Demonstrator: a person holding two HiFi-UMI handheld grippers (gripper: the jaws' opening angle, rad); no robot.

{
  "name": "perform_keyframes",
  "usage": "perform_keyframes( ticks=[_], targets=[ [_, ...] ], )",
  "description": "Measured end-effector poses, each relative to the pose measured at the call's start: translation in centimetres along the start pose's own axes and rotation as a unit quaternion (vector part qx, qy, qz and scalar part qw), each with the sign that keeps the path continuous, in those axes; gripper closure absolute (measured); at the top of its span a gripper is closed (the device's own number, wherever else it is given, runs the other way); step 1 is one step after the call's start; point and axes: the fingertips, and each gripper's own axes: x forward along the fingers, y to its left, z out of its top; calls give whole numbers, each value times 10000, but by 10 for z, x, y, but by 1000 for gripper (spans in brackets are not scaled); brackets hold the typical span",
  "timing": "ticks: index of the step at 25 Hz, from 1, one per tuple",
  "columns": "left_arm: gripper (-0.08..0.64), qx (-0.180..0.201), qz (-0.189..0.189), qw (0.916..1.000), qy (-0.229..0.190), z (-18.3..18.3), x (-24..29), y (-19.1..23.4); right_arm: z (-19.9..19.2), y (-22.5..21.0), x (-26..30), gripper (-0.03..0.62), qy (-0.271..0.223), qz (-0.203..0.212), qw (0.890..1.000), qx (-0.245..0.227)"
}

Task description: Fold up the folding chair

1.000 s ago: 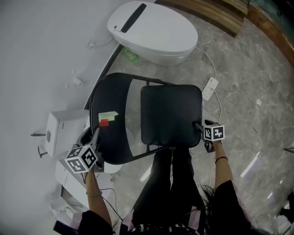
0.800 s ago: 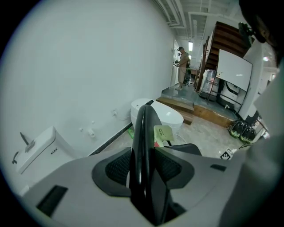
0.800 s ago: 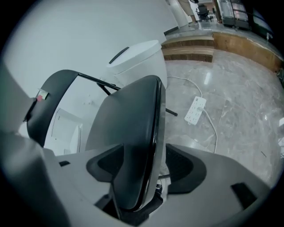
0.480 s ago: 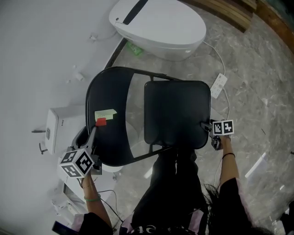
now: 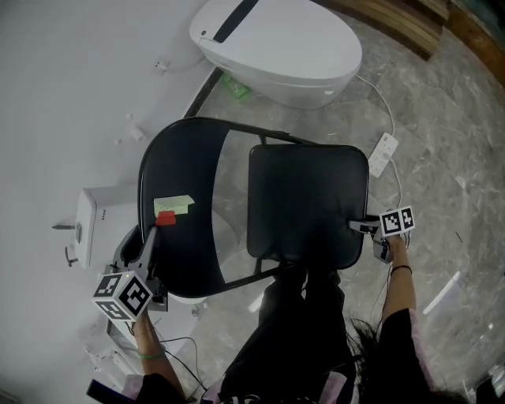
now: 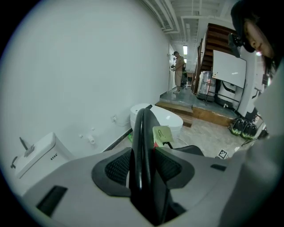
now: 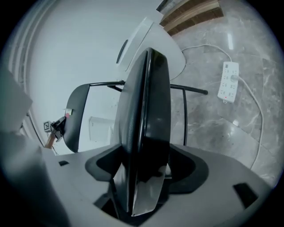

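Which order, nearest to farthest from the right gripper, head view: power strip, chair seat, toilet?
1. chair seat: held in the right gripper, whose jaws have just been opening.
2. power strip: on the floor beyond.
3. toilet: top, by wall.

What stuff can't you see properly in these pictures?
Writing on the sticky note: too small in head view.
Feet of the chair: head view, seat hides them.
Grip of the right gripper, whose jaws have just been opening: in right gripper view the seat fills the gap between pads.

White wall (image 5: pixel 63 79); grey marble floor (image 5: pixel 442 142); white toilet (image 5: pixel 292 47); power strip (image 5: pixel 384 152); wooden step (image 5: pixel 394 20).
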Motion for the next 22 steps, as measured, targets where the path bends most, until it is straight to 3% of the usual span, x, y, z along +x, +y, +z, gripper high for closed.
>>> perform_keyframes(
  ticks=[5, 13, 22],
  targets=[
    [410, 23, -15, 10000, -55, 0, 1, 0, 3, 3, 2, 290, -50, 385, 9992, 106],
    [402, -149, -268, 9991, 285, -2, 2, 2, 4, 8, -3, 290, -563, 228, 9980, 149],
    [403, -342, -457, 9978, 343, 13, -18, 10, -9, 61, -22, 295, -954, 30, 9952, 205]
  ],
)
